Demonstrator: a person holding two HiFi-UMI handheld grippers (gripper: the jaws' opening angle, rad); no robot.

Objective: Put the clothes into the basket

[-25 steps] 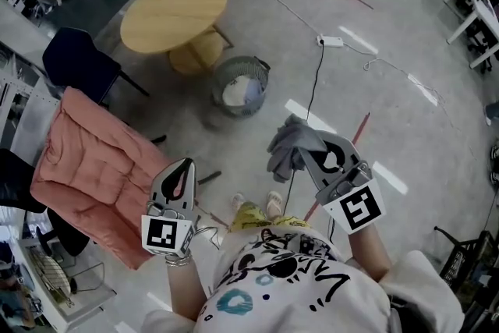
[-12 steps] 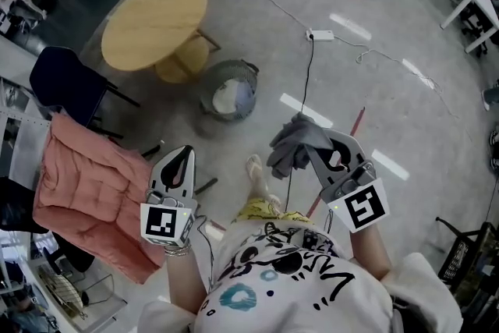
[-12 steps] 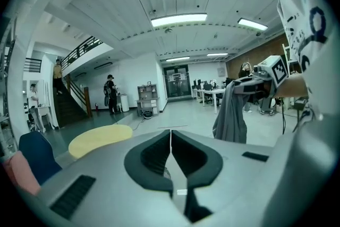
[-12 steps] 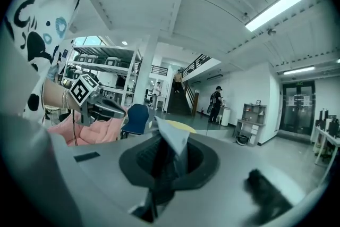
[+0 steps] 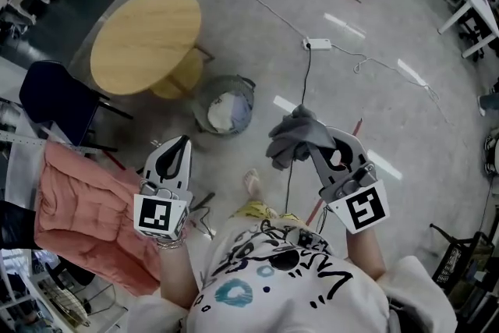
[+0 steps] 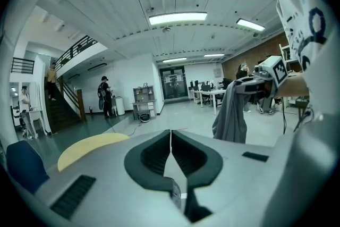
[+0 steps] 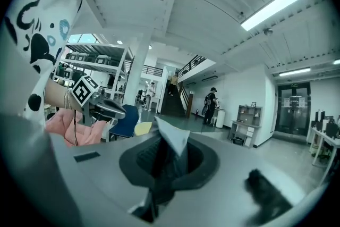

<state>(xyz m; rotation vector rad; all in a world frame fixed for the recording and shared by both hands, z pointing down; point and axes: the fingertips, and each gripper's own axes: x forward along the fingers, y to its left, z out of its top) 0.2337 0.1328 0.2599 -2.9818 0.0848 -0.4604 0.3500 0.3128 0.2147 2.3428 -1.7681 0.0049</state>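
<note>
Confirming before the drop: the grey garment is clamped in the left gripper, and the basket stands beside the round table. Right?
Wrong gripper: the grey garment is clamped in the right gripper, not the left, as the right gripper view shows cloth between its jaws. The basket does stand beside the round table.

pink quilt (image 5: 86,207) cut off at left — basket (image 5: 198,109) contents unclear.

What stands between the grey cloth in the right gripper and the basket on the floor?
Nothing visible does. The right gripper holds the grey cloth in the air, and only bare floor lies between it and the basket, whose top is open. The round table stands beyond the basket.
</note>
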